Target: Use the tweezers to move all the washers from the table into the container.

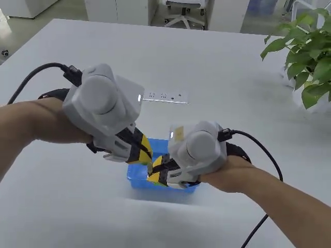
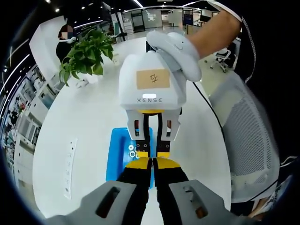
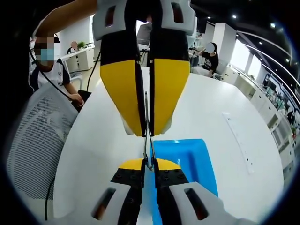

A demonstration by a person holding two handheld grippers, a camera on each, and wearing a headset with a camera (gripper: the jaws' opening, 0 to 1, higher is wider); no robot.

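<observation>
The blue container (image 1: 135, 177) sits on the white table under both grippers, which meet tip to tip above it. My left gripper (image 1: 147, 155) comes in from the left, and its yellow jaws (image 3: 147, 129) are shut on the thin metal tweezers (image 3: 148, 143). The tweezers run down into my right gripper (image 3: 149, 165), whose jaws are closed on their other end. In the left gripper view my left gripper (image 2: 151, 162) faces the right gripper (image 2: 151, 149), and a few small washers (image 2: 132, 150) lie inside the container (image 2: 117, 157). The right gripper (image 1: 156, 174) hides most of the container.
A white power strip (image 1: 165, 97) lies on the table behind the grippers. A potted plant (image 1: 305, 57) stands at the table's right edge. Black cables trail from both grippers. A mesh chair (image 3: 42, 140) and seated people are beyond the table.
</observation>
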